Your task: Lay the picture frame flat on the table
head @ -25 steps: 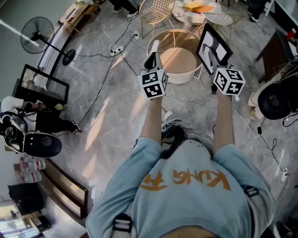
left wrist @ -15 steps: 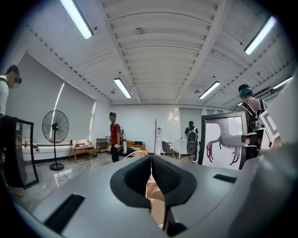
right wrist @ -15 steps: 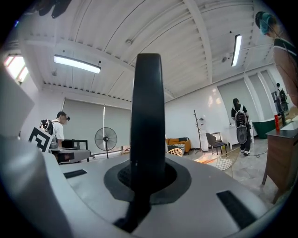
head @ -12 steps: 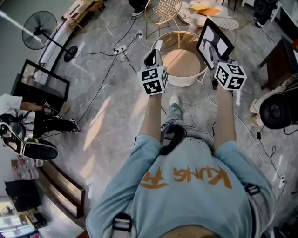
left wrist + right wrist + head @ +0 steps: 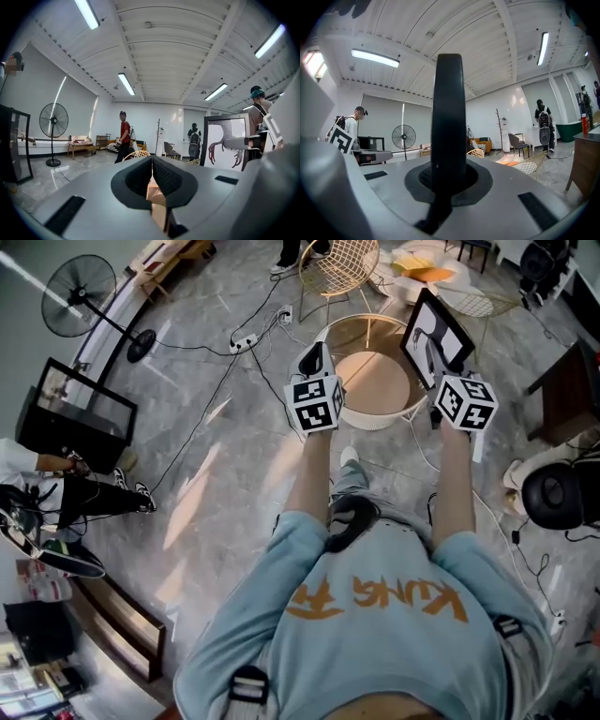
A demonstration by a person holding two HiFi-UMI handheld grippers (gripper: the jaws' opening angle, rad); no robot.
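The picture frame (image 5: 434,332) is black with a white print. It stands upright over the right edge of the round wooden table (image 5: 370,371). My right gripper (image 5: 434,388) is shut on the frame's lower edge. In the right gripper view the frame (image 5: 448,117) rises edge-on out of the gripper (image 5: 449,176). My left gripper (image 5: 309,354) hovers at the table's left rim, shut with nothing in it. In the left gripper view its pads (image 5: 151,161) meet, with the table top (image 5: 157,194) below them and the frame (image 5: 225,140) off to the right.
A gold wire chair (image 5: 342,263) stands behind the table. Cables and a power strip (image 5: 242,338) lie on the marble floor to the left, near a standing fan (image 5: 70,306) and a dark screen (image 5: 75,409). A dark cabinet (image 5: 567,390) stands on the right. People walk in the background (image 5: 123,136).
The person has taken a step toward the round table. Both grippers keep their pose, and the frame is still upright in the right one.
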